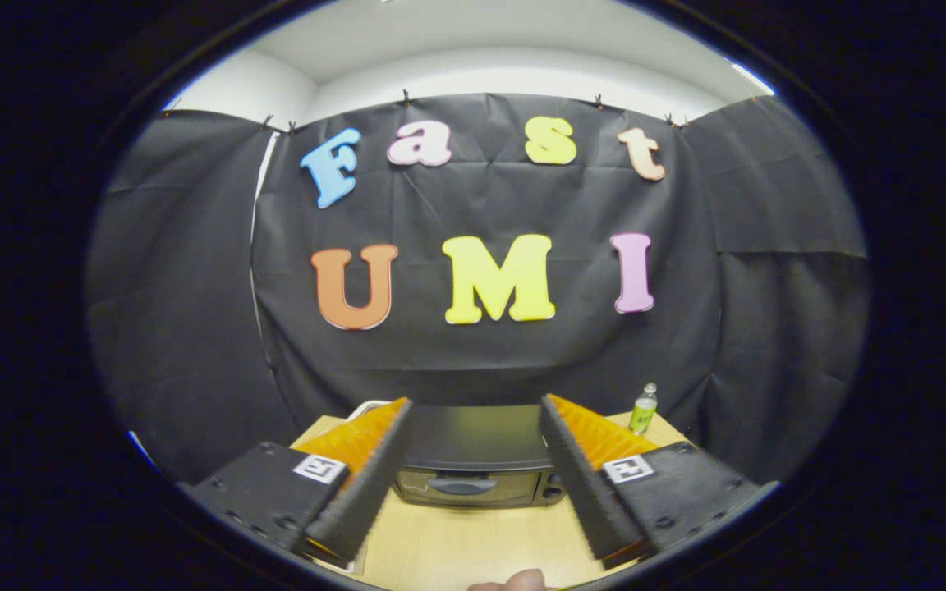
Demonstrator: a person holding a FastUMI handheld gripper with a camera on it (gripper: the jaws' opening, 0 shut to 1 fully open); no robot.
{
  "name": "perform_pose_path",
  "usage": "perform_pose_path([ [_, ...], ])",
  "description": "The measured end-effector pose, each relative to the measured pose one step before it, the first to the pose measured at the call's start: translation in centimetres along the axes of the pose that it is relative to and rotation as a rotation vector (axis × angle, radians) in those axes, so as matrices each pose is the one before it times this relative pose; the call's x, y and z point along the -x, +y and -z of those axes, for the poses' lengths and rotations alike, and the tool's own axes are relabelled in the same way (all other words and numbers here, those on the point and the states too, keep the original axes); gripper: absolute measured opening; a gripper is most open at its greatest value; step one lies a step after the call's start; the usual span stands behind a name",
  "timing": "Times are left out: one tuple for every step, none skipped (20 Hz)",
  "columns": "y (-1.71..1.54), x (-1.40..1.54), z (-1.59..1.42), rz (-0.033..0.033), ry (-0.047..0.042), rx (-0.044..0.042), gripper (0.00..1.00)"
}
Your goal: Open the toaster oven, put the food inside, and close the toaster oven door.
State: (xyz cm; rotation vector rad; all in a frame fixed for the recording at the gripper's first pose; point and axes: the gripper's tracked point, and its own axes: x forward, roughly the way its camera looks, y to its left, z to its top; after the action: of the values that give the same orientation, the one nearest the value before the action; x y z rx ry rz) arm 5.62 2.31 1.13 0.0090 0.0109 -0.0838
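Claw (473, 402) fingers stand wide apart, holding nothing. Dead ahead at 12 o'clock between them, the toaster oven (473, 460) sits on the desk (473, 550), door shut. Its door handle (462, 486) is the place to take hold: rigid and probably smooth, on a hinged door that should swing down. A bottle (644, 408) stands at 2 o'clock.

Toaster oven (473, 464): door closed.
We see a dark, boxy oven upright on the wooden table, door handle facing us, just beyond the fingers.
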Motion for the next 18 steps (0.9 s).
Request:
perform_pose_path([
  [-0.028, 0.933, -0.707, 0.00413, -0.01972, -0.00535, 0.83],
  [0.218, 1.066, -0.290, -0.00564, -0.00976, 0.00035, 0.86],
  [0.009, 0.627, 0.201, -0.00354, 0.00455, 0.00053, 0.88],
  [0.064, 0.803, 0.308, -0.00211, 0.00586, -0.01053, 0.91],
  [0.164, 0.916, -0.005, -0.00188, -0.00004, -0.01503, 0.94],
  [-0.141, 0.920, -0.094, 0.00674, -0.00639, -0.00788, 0.96],
  [-0.233, 0.747, -0.366, 0.01048, -0.01465, -0.00638, 0.99],
  [-0.103, 0.541, -0.441, 0.00570, -0.02090, -0.00050, 1.00],
  [-0.052, 0.464, -0.257, 0.00280, -0.00966, 0.00804, 1.00],
  [0.100, 0.297, -0.035, -0.00438, -0.00457, 0.00681, 1.00],
  [0.096, 0.224, 0.038, -0.00136, 0.00063, 0.00406, 1.00],
  [0.158, 0.018, 0.039, -0.00436, 0.00074, 0.00124, 1.00],
  [0.069, 0.066, -0.059, -0.00201, -0.00050, 0.00265, 1.00],
  [0.027, 0.104, -0.120, -0.00026, -0.00213, 0.00179, 1.00],
  [-0.081, -0.012, -0.198, 0.00345, -0.00379, 0.00413, 1.00],
  [0.035, 0.088, -0.038, 0.00391, -0.00124, 0.00360, 1.00],
  [0.129, -0.052, -0.117, -0.00052, -0.00208, 0.00155, 1.00],
  [0.058, -0.015, 0.027, 0.00119, 0.00141, 0.00111, 1.00],
])
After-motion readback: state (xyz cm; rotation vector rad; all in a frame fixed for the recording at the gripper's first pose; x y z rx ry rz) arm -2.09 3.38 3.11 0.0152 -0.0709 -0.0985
